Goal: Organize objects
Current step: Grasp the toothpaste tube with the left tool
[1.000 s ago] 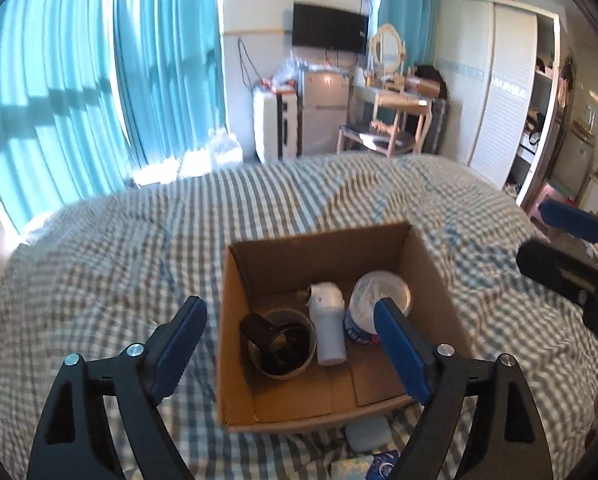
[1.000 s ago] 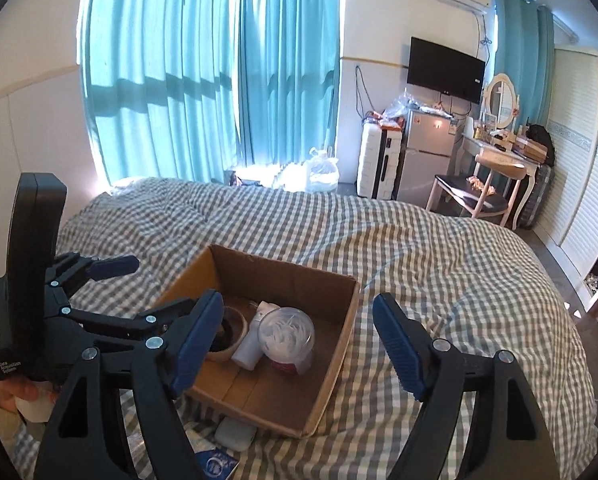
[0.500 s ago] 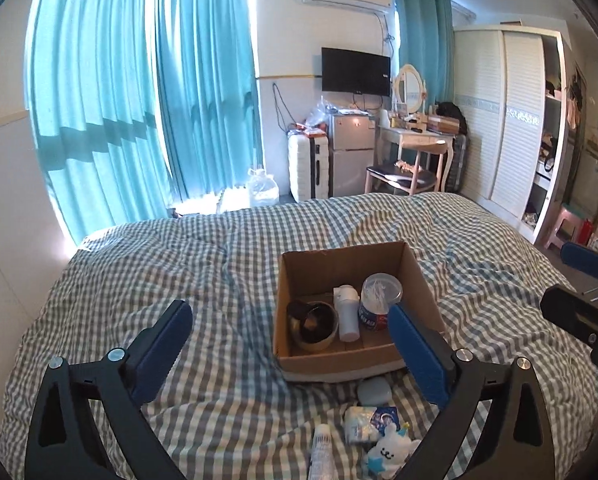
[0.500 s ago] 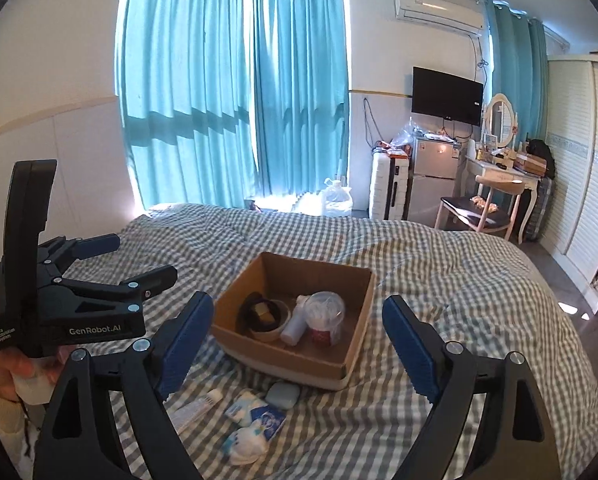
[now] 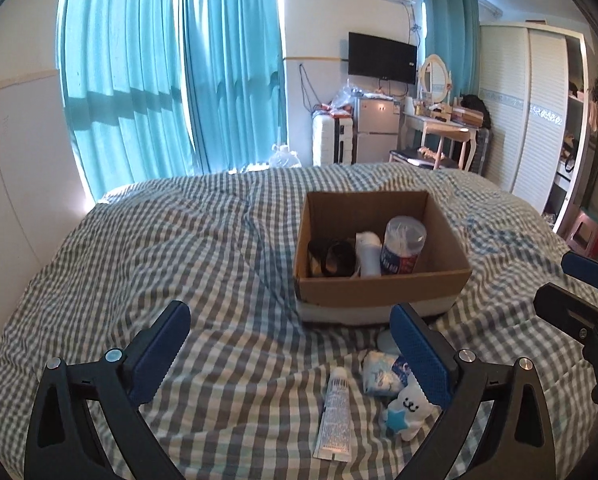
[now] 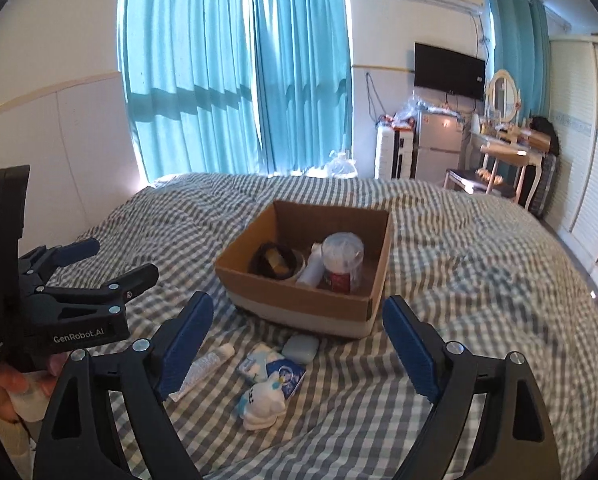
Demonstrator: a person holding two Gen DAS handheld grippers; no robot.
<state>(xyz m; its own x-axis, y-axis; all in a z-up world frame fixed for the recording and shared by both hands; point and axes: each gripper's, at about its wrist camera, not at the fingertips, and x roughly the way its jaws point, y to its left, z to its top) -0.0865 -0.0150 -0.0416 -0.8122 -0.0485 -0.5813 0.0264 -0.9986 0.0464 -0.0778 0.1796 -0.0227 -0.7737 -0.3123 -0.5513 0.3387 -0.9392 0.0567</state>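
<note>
A cardboard box [image 5: 383,288] [image 6: 299,300] sits on the checked bed. It holds a dark tape roll [image 5: 333,258], a white bottle [image 5: 369,254] and a clear cotton-swab jar [image 5: 403,246] [image 6: 343,256]. In front of it lie a white tube [image 5: 335,416] [image 6: 203,370], a blue-white packet [image 5: 381,372] [image 6: 275,368], a grey-blue soap-like block [image 6: 300,348] and a small white bear toy [image 5: 409,406] [image 6: 263,404]. My left gripper [image 5: 291,356] is open and empty, above the tube. My right gripper [image 6: 295,344] is open and empty, above the loose items.
The checked duvet [image 5: 179,256] covers the whole bed. Teal curtains [image 5: 171,80], a wall TV [image 5: 381,58], a fridge, a dressing table with chair [image 5: 439,140] and a white wardrobe [image 5: 539,112] stand beyond the bed.
Both grippers have pulled back and lowered away from the box. The loose items in front of the box have come into view. Both stay open.
</note>
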